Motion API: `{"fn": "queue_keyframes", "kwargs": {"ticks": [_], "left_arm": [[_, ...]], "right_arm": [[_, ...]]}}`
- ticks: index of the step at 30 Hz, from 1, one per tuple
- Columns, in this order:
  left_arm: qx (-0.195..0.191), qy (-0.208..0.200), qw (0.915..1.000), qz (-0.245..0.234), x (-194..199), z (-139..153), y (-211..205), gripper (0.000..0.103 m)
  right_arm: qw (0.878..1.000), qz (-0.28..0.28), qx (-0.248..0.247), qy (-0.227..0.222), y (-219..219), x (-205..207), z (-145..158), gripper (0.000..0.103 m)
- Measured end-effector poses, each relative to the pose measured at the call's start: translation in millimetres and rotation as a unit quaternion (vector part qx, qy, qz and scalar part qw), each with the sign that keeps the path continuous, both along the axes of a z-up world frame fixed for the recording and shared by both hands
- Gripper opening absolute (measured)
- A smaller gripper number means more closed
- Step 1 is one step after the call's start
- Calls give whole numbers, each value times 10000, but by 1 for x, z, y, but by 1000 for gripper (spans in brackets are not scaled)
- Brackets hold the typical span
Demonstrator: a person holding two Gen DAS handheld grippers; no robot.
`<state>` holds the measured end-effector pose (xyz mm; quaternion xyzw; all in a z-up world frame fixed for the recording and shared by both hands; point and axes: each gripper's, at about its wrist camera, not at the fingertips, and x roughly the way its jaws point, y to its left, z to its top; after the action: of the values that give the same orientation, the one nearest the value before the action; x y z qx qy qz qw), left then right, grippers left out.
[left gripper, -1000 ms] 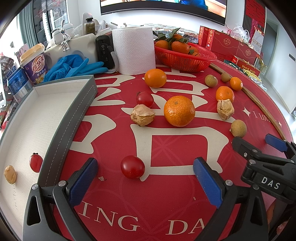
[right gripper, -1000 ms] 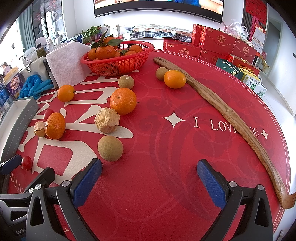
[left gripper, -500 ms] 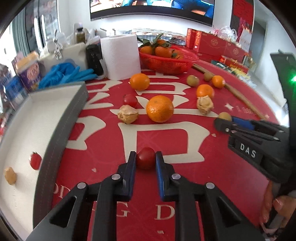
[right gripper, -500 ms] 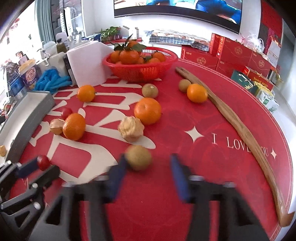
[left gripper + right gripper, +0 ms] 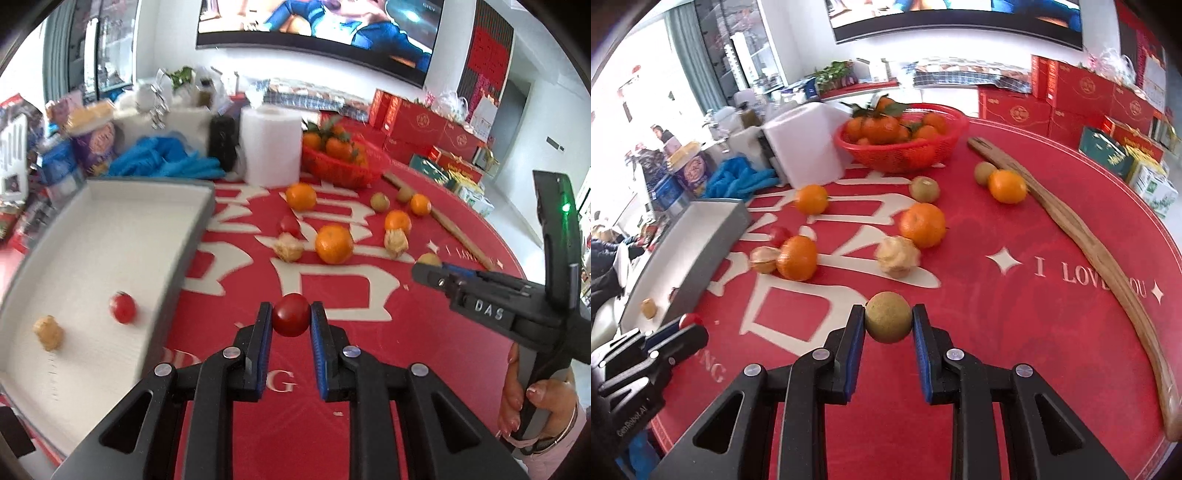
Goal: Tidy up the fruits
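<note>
A second earlier both my jaws stood wide over the red tablecloth [image 5: 1015,332]. My left gripper [image 5: 291,321] had since clamped the cherry tomato [image 5: 291,319] and seemingly lifted it, the white tray [image 5: 110,236] lying at ten o'clock. My right gripper [image 5: 888,323] had pinched the brown round fruit [image 5: 888,322], with loose oranges [image 5: 922,225] at twelve o'clock.

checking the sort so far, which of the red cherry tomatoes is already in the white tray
The cherry tomato beside the tan husked fruit on the white tray. One is pinched in the left gripper; another lies on the red tablecloth.
</note>
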<state>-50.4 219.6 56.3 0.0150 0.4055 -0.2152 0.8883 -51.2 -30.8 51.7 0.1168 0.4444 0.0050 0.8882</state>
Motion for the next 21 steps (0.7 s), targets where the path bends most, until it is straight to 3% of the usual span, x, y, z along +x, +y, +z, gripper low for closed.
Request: {"fn": "queue_keyframes", "kwargs": {"ticks": [9,15,21], "left_arm": [[229,-453,9958,764,12,23,62,22],[321,-401,9887,1405,30,15,112,22],[438,-340,9840,1694,41,4,136,22]], "right_arm": [[9976,683,72,-32,60,23,18,27],[9918,1273,96,-81,117,44,30,27],[9848,1735,112,-30,168,71,31,27]]}}
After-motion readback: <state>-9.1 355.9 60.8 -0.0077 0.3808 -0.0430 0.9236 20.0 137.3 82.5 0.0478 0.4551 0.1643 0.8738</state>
